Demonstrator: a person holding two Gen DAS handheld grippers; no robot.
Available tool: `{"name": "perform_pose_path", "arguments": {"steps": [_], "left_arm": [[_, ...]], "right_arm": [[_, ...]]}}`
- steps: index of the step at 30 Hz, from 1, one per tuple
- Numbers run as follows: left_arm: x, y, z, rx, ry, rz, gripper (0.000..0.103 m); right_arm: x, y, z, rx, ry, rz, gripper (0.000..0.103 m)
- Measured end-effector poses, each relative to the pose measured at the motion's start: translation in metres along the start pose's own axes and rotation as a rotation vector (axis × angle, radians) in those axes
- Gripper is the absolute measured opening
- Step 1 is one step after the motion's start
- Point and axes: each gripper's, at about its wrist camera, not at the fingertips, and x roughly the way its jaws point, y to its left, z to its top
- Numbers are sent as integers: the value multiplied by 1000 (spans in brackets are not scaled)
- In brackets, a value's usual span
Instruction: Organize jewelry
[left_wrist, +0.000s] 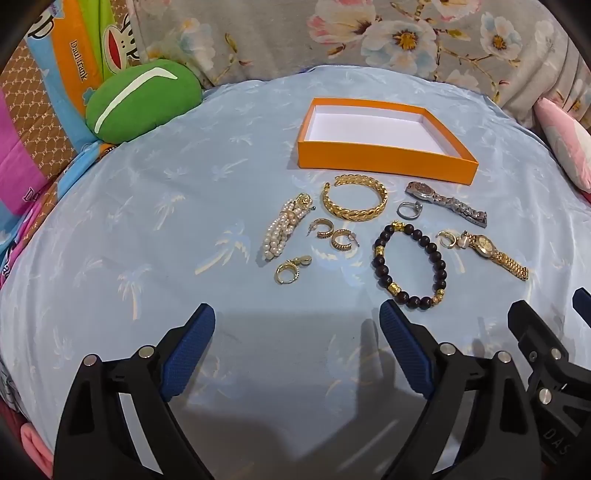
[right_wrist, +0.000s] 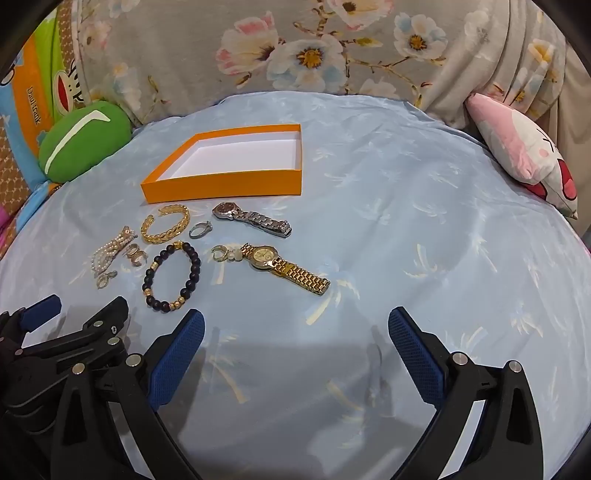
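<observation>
While both of my tools hang low over the pale blue sheet, nothing is in either one: the left gripper has its blue fingers spread wide apart over bare cloth, and the right gripper stands just as wide, its fingers holding nothing.

The jewelry lies ahead of me in a loose cluster on the sheet. Farthest back sits the orange box, shallow, white inside, with nothing in it that I can see. Just in front of it lies the gold cuff bracelet, and to its right the silver watch, with a small silver ring between them. Left of the cuff is the pearl piece, bunched up, and beside it two gold hoop earrings nearly touching each other. A further gold earring lies nearer to me. The dark bead bracelet with gold spacers lies closest to my left tool's right finger. To its right is the gold watch, strap stretched out, with a small gold clip earring at its case end.

A green cushion rests at the sheet's far left edge, and a pink pillow at the far right.
</observation>
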Motion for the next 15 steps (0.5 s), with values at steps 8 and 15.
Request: {"name": "perform_pose_path", "arguments": {"steps": [8, 15], "left_arm": [[0, 0, 1, -1, 0, 1, 88], [0, 0, 0, -2, -1, 0, 87]], "right_arm": [[0, 0, 0, 0, 0, -1, 98], [0, 0, 0, -1, 0, -1, 98]]}}
